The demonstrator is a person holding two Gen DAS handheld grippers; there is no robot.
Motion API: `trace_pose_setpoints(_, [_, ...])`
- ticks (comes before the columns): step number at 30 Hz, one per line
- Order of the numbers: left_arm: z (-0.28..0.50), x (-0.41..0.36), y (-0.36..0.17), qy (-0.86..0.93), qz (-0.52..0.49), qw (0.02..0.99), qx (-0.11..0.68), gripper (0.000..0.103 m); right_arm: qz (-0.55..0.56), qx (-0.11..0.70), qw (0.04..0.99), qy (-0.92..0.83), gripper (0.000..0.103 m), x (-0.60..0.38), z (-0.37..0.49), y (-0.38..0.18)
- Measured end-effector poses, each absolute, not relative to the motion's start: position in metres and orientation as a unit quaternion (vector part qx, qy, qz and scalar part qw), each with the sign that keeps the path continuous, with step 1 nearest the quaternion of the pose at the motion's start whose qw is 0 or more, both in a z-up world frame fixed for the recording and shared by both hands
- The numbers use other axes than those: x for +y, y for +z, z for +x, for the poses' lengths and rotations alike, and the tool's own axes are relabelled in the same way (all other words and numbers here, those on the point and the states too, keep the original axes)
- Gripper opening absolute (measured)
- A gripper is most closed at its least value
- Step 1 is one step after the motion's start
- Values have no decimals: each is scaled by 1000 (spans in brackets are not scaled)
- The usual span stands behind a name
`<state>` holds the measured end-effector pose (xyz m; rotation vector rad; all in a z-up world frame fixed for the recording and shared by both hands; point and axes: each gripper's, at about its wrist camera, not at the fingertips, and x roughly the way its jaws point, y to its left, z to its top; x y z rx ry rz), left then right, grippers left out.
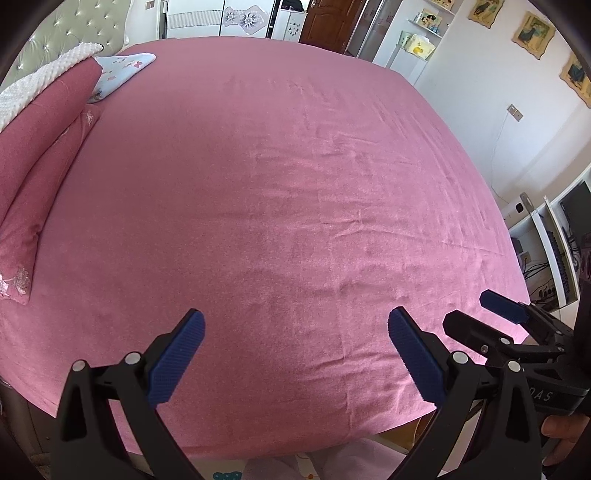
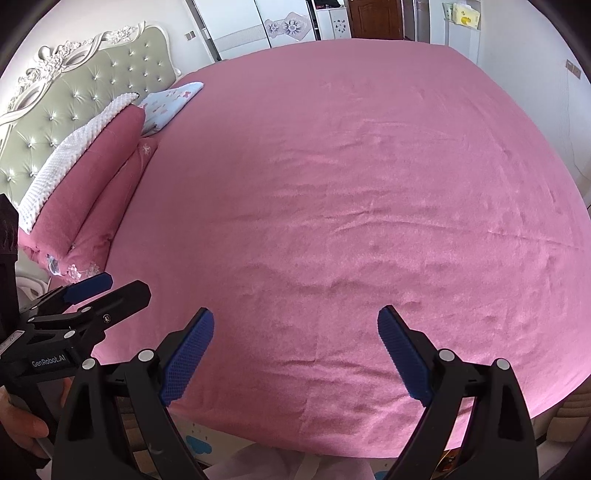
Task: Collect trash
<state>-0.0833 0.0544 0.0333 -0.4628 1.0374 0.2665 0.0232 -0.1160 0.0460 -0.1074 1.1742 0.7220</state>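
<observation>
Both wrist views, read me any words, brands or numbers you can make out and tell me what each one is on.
"GenRobot.AI": on the body of the left gripper, seen in the right wrist view.
"DAS": partial letters, the start cut off, on the body of the right gripper, seen in the left wrist view.
Wall pictures and shelf items: too small to read.

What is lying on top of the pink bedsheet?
On the pink bedsheet only pillows and a white dotted blanket show, stacked by the headboard. No trash is visible; anything beneath the pile is covered.
</observation>
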Motion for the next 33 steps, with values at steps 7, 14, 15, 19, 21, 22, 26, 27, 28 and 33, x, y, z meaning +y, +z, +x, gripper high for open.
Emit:
trace_pose_setpoints(7, [-79,50,36,129,-205,838,489,99,-46,543,771,330,87,-119,26,45])
trace_pose_setpoints(14, [-75,41,43,171,-149,841,490,99,-40,547,770,327,87,-119,30,44])
trace_pose_setpoints(15, [-74,40,43,167,-147,840,494,99,-40,548,769,327,87,-119,31,43])
trace_pose_setpoints(19, [-74,41,44,151,-169,839,494,99,-37,550,768,327,87,-120,33,43])
trace_pose_setpoints(21, [-73,44,44,149,-180,837,494,99,-36,551,767,325,87,-119,34,42])
trace_pose_setpoints(22, [-74,45,43,150,-186,836,494,99,-36,552,767,325,87,-119,35,42])
trace_pose_setpoints(26, [-72,50,42,153,-195,832,496,99,-31,554,766,324,87,-119,37,41])
trace_pose_setpoints(27, [-71,51,42,155,-193,832,496,99,-32,554,766,325,87,-118,37,41])
trace_pose_setpoints(28, [-71,52,42,154,-193,833,496,99,-33,555,765,325,87,-118,38,41])
trace_pose_setpoints(33, [-69,57,40,152,-202,829,498,99,-33,557,764,325,87,-115,39,39])
